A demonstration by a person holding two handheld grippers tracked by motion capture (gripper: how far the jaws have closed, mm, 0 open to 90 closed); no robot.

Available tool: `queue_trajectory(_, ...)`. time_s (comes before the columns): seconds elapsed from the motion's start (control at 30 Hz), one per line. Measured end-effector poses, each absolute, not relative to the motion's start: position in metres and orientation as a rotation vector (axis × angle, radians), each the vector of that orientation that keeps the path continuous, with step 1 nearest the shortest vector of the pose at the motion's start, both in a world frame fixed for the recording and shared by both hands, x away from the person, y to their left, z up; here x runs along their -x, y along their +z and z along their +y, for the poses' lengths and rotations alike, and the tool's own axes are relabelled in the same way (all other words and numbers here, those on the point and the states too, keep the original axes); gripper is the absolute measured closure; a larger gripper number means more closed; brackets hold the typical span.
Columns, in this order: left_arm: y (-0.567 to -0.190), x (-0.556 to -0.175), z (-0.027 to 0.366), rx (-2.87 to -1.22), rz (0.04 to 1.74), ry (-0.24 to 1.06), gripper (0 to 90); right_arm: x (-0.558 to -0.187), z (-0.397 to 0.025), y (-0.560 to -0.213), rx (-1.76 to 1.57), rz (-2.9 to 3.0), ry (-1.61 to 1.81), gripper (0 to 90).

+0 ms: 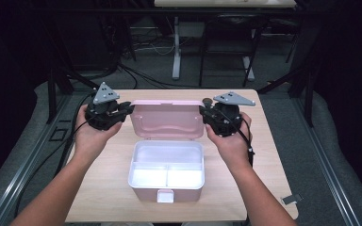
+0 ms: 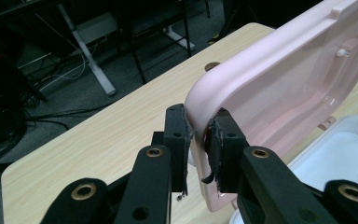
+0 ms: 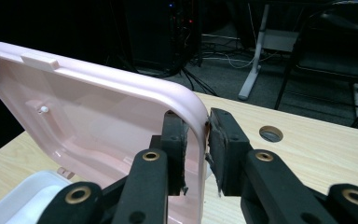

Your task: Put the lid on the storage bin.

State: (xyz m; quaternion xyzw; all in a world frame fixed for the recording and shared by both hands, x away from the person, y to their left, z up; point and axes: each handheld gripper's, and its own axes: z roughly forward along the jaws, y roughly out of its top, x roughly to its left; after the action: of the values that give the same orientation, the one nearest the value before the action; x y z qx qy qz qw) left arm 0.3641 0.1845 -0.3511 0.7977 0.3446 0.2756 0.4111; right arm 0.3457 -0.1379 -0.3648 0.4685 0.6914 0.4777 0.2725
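The left gripper (image 2: 199, 140) and the right gripper (image 3: 196, 140) each pinch a side edge of the pink lid (image 1: 167, 117), which stands open behind the white tray (image 1: 166, 170) at mid-table (image 1: 103, 188). The step looks like lid handling; next, both must swing together.

My wooden table (image 1: 108, 188) sits bare at its edges, a white desk leg (image 1: 176, 52) far behind, a small metal clip (image 1: 290, 199) near right.
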Motion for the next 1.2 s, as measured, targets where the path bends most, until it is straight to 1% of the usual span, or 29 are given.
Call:
queue_trajectory(0.37,-0.348,-0.349,0.187,-2.021,0.849,0.673,75.7,-0.333,-0.14,-0.364,-1.238,1.895,1.282,75.7)
queue_trajectory(0.53,-0.351,-0.345,0.19,-2.001,0.844,0.65,74.8,-0.327,-0.141,-0.364,-1.228,1.904,1.286,75.2)
queue_trajectory(1.2,-0.355,-0.331,0.197,-1.985,0.814,0.609,73.5,-0.309,-0.143,-0.369,-1.195,1.916,1.311,74.6)
